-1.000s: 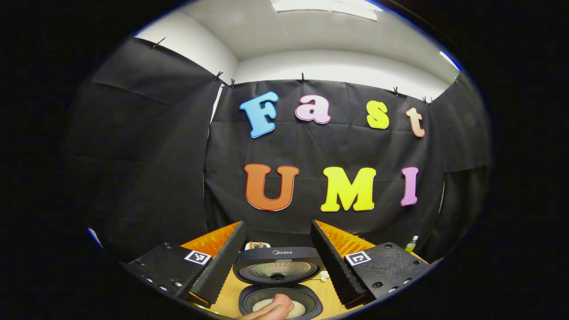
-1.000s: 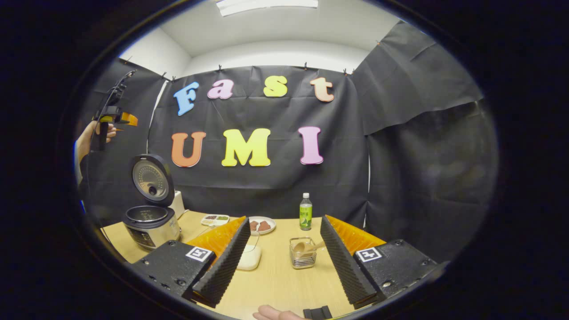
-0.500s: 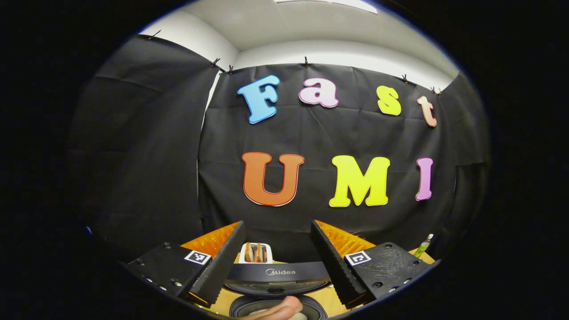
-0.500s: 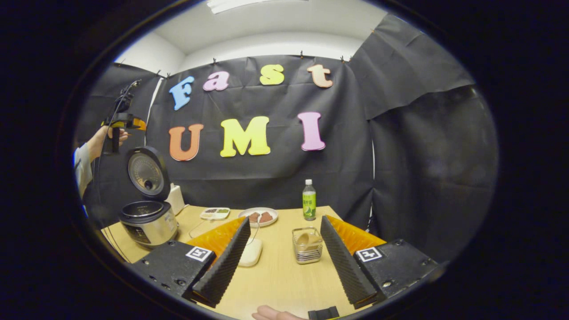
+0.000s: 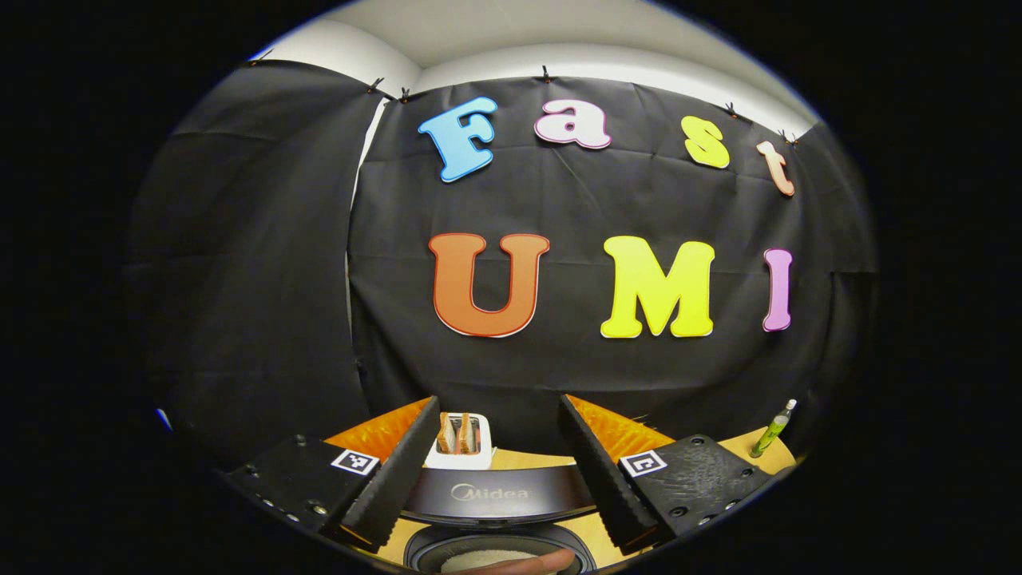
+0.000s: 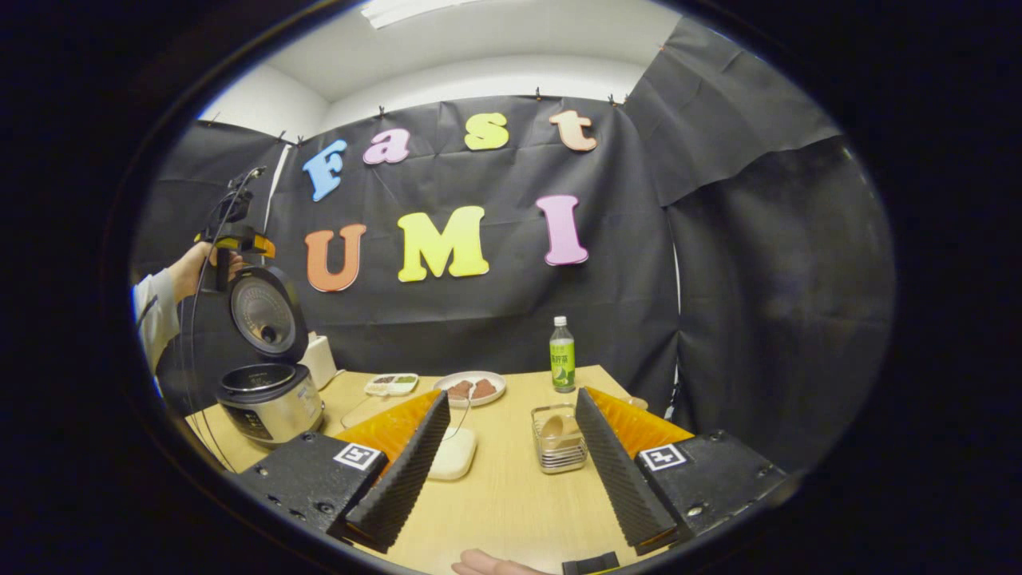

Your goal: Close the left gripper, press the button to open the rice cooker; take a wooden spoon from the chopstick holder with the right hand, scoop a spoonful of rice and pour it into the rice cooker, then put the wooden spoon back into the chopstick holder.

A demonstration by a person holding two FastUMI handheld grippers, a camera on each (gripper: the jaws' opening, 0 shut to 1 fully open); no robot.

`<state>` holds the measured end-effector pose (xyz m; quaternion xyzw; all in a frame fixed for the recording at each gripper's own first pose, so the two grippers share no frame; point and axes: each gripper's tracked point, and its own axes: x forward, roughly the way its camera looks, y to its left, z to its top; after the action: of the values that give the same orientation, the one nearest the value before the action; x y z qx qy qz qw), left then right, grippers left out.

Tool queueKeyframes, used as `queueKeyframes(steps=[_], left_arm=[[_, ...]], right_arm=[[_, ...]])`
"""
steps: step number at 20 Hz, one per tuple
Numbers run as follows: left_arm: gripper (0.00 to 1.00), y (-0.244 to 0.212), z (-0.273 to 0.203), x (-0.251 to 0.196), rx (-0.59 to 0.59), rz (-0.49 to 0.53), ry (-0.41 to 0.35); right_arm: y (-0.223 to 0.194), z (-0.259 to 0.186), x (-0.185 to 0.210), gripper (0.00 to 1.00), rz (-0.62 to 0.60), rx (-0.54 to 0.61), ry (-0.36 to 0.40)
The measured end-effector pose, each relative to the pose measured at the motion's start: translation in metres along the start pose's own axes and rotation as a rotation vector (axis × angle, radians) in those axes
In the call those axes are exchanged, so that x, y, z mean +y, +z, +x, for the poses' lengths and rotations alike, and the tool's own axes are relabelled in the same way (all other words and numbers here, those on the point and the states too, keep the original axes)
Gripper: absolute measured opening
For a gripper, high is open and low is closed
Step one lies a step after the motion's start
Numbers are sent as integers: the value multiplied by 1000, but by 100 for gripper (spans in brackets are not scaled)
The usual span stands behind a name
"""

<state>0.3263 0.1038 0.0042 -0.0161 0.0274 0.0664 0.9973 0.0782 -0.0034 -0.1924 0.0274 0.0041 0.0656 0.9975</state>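
Note:
In the right gripper view the rice cooker (image 6: 270, 403) stands open at the table's left, its lid (image 6: 263, 313) upright. A hand holds my left gripper (image 6: 237, 239) just above that lid. A wooden spoon (image 6: 553, 430) rests in the wire chopstick holder (image 6: 559, 451), just beyond my open right gripper (image 6: 511, 399). A white container (image 6: 455, 463) lies partly behind one finger. In the left gripper view my left gripper (image 5: 497, 411) is open above the lid's dark rim (image 5: 495, 493), with rice in the pot (image 5: 487, 559) below.
A toaster (image 5: 461, 439) stands behind the cooker by the wall. A green bottle (image 6: 562, 355), a plate of food (image 6: 471, 387) and a small divided tray (image 6: 390, 385) sit at the table's (image 6: 511, 503) back. A fingertip (image 6: 487, 565) shows at the bottom edge.
My left gripper has come down closer to the upright lid, and the toaster has come into its view. The right gripper has shifted slightly, with the holder now a bit farther up between its fingers.

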Motion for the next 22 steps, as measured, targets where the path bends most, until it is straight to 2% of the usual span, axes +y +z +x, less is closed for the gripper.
queueKeyframes(steps=[2, 6, 15, 22], left_arm=[[94, -11, 3, -7, 32, 12, -9], [96, -17, 2, -5, 41, 75, 19], [100, -35, -46, -6, 49, 48, -7], [100, -74, -92, -12, 80, 42, -40]], right_arm=[[-1, -2, -1, 100, 5, -2, -2], [1, -9, 1, 100, 0, -8, 0], [19, -50, 20, 100, -60, -49, 7], [33, -86, 30, 100, -72, -75, 23]])
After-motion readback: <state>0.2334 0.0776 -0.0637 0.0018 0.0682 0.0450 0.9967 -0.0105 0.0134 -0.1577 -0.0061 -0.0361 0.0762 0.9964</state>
